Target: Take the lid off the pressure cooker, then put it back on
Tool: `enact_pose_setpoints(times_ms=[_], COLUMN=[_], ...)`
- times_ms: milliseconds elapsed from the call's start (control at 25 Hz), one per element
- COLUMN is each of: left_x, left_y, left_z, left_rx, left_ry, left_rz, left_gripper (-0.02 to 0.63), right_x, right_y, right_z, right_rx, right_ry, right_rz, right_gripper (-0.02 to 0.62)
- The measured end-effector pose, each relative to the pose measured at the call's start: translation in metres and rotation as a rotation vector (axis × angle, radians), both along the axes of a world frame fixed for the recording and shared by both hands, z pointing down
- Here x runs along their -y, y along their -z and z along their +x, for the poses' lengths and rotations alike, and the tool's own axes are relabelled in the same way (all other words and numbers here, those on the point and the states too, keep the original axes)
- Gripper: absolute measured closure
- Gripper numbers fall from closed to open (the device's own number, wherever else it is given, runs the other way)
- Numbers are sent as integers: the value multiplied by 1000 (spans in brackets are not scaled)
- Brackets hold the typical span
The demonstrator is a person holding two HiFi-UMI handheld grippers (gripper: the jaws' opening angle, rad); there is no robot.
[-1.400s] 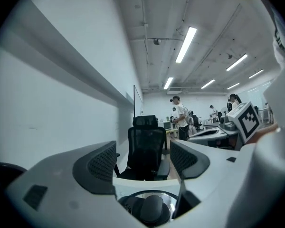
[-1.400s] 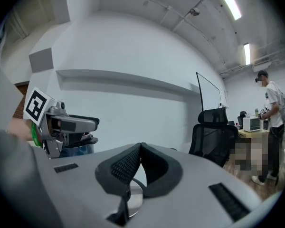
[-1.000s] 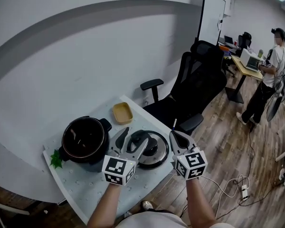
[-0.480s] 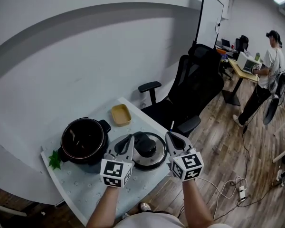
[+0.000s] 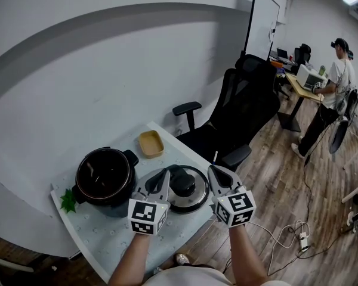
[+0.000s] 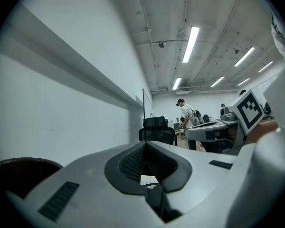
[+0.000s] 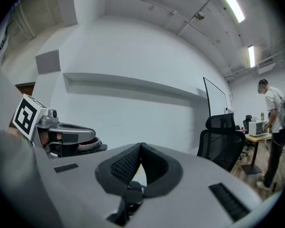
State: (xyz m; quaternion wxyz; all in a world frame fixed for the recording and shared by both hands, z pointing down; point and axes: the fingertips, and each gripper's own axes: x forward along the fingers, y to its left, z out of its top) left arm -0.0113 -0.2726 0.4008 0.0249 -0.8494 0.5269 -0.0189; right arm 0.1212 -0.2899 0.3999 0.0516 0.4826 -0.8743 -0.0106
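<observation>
Head view: lid (image 5: 185, 187) off, at 3 o'clock of pot (image 5: 105, 176); left gripper (image 5: 165, 173), right gripper (image 5: 211, 170) fingers closed, empty; likely next: open, grip lid, refit

Grey left gripper (image 5: 164, 173) and right gripper (image 5: 212, 170), black-white marker cubes (image 5: 147, 215); apparently pale shirt (image 5: 185, 276).

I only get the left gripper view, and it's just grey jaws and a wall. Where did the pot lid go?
Observer: The lid lies flat on the white table, just right of the open pressure cooker.
Operator: Are my grippers near it?
Observer: Yes. In the head view the left gripper lines up with the lid's left edge and the right gripper with its right edge. I can't tell if either one touches it.
</observation>
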Motion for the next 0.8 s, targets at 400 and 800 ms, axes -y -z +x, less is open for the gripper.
enact_pose_setpoints(times_ms=[400,800], left_x=[0,0], left_y=[-1,2], left_z=[16,20], left_rx=[-42,-48], left_ry=[-90,-102], left_rz=[-6,21], left_gripper=[399,241], right_x=[1,1], right_y=[-4,-7], right_z=[6,11], right_rx=[0,1], right_ry=[-8,-15], right_rz=[-8,-16], right_gripper=[594,594])
